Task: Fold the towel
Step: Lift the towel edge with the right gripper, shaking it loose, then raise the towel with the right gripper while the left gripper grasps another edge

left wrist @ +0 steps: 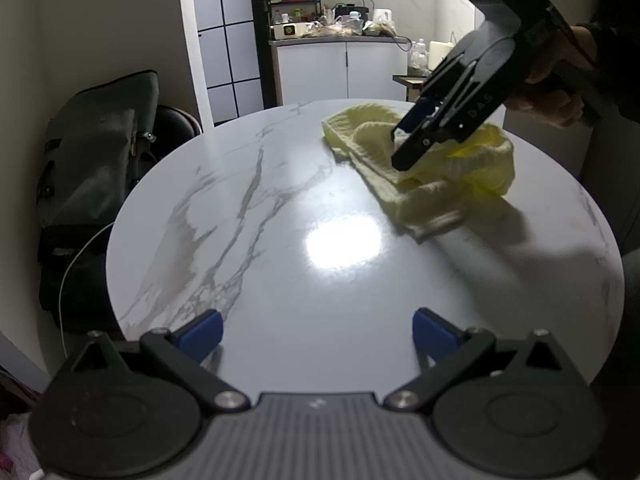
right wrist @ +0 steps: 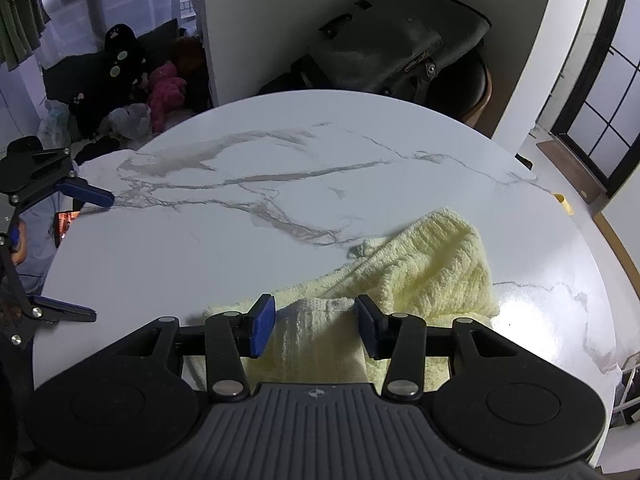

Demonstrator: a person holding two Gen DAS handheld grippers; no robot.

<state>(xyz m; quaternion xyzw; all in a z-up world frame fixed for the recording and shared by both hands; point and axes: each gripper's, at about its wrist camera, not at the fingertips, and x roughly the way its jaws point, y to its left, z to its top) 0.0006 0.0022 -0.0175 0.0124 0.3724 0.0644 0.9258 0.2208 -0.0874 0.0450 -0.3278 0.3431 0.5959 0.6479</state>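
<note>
Left wrist view gives me the round marble tabletop with the yellow towel crumpled at about two o'clock. My right gripper points down into the heap, a hand on its handle. My left gripper hangs over bare marble at six o'clock, jaws spread wide and empty. From the right wrist, a towel fold lies between my half-spread jaws; whether the pads press it, I cannot tell.
</note>
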